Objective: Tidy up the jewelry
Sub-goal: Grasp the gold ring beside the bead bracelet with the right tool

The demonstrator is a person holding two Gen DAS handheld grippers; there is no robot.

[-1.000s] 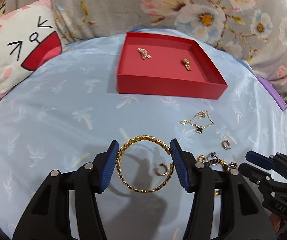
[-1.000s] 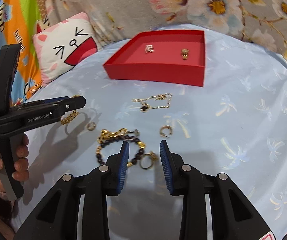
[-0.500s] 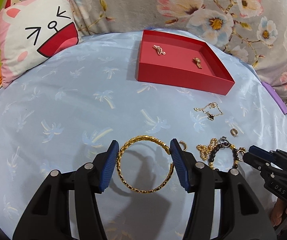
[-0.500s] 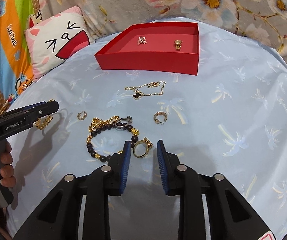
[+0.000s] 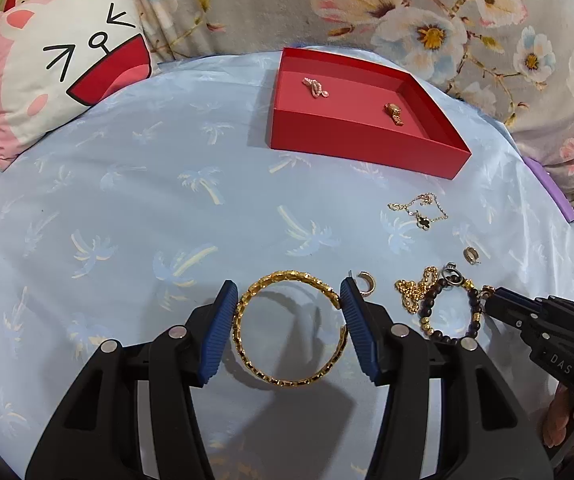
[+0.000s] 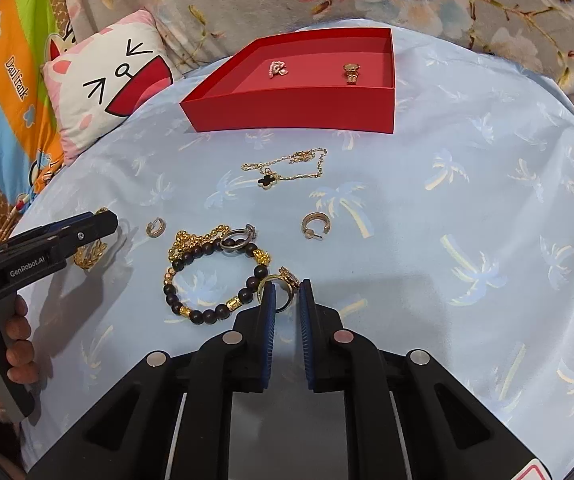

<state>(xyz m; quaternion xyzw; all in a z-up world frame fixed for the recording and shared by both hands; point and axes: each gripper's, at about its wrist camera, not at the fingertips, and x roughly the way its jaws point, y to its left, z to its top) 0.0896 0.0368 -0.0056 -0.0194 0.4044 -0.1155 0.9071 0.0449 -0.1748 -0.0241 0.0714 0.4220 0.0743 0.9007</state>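
The left hand-held gripper (image 5: pixel 287 312) clamps a gold chain-link bangle (image 5: pixel 283 380) above the blue palm-print bedsheet (image 5: pixel 127 220). The right hand-held gripper (image 6: pixel 285 300), nearly closed, brackets a gold ring (image 6: pixel 283 284) on the sheet; whether it grips is unclear.

Counts, current frame:
- red tray (image 6: pixel 295 120): 1, toward the bed's far edge, with 2 small gold pieces inside, a pinkish one (image 6: pixel 277 69) and a gold one (image 6: pixel 351 72).
- gold bangle (image 5: pixel 287 328): 1.
- beaded bracelet (image 6: pixel 211 280): 1, dark beads with gold spacers.
- beaded gold chain (image 6: pixel 191 238): 1, lying against the bracelet.
- clover-pendant chain (image 6: pixel 283 170): 1.
- hoop earrings: 2 – (image 6: pixel 314 225), (image 6: pixel 156 227).
- rings: 2 – silver (image 6: pixel 239 238), gold (image 6: pixel 278 290).
- cat-face cushion (image 6: pixel 107 88): 1.
- bed (image 6: pixel 467 200): 1, blue palm-print sheet.

Loose jewelry on the sheet: 8 items; with tray contents, 10.
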